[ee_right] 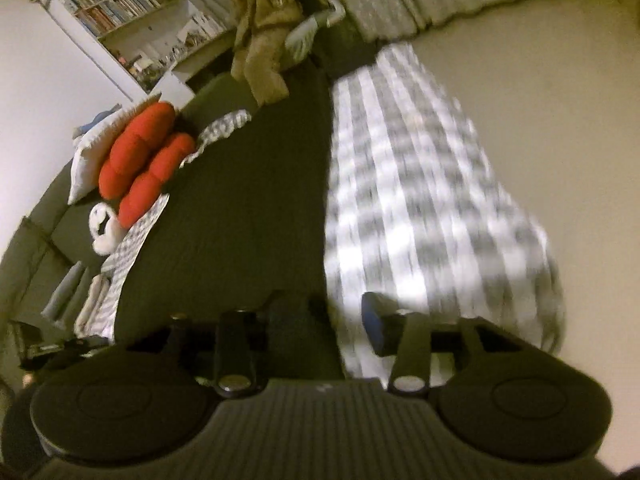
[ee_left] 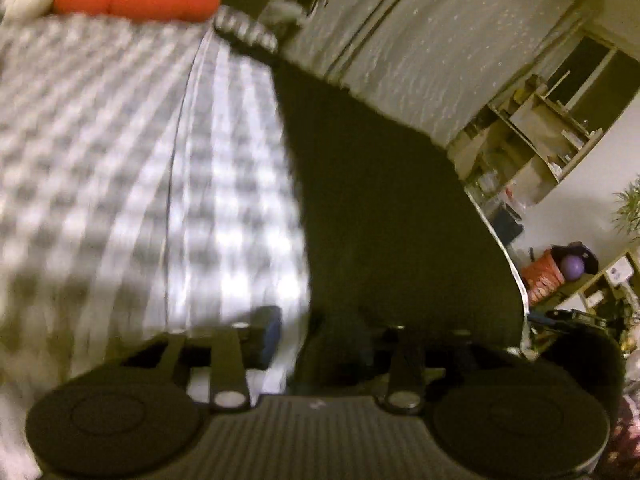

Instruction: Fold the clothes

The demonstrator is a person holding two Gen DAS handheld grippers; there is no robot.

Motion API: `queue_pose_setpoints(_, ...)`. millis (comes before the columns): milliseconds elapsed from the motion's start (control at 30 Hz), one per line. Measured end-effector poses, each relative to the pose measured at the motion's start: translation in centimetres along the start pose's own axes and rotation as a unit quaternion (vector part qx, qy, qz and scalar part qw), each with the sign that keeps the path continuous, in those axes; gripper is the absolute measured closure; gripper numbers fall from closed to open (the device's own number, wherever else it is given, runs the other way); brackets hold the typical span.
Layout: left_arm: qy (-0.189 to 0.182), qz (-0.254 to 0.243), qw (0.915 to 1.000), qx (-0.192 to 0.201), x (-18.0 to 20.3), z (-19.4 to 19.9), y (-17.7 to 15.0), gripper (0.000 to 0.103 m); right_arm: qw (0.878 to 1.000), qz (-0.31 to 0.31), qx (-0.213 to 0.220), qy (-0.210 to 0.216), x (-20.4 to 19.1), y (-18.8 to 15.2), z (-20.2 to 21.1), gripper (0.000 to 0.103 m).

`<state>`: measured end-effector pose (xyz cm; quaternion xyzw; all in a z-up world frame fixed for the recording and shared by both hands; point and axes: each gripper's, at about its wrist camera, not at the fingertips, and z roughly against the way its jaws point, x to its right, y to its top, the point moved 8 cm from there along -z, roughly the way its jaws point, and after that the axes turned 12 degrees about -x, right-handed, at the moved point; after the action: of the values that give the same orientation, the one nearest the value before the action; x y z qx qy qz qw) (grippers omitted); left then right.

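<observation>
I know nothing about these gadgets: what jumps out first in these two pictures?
Probably the grey-and-white checked cloth, spread over a dark surface and blurred in both views. Next the bright red cushion, off to the left in the right view beside a white pillow. At the bottom of each picture, black tongs stand open with nothing pinched.

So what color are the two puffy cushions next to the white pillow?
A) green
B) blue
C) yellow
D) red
D, since the right wrist view shows two red cushions lying beside the white pillow at the far edge of the dark couch surface.
</observation>
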<state>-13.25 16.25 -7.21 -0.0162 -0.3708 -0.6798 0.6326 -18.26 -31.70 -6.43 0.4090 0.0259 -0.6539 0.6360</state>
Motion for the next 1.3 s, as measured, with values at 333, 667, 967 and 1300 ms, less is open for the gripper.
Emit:
queue_pose_setpoints(333,0.051,-0.080,0.9886,0.117,5.6,-3.9,7.3,0.013,0.990,0.104,0.075,-0.060,-5.1,6.2,-5.3,0.046)
queue_pose_setpoints(667,0.077,-0.150,0.9800,0.107,10.1,-13.6,10.6,0.005,0.966,0.246,0.061,-0.057,-11.3,8.4,-15.8,0.029)
queue_pose_setpoints(967,0.097,-0.232,0.9613,0.114,6.1,-10.1,6.1,0.001,0.934,0.338,0.065,-0.094,-7.5,4.0,-12.0,0.000)
queue_pose_setpoints(1300,0.135,-0.226,0.9626,0.064,4.7,-5.6,8.8,0.000,0.976,0.199,0.055,-0.076,-2.4,7.9,-6.8,0.000)
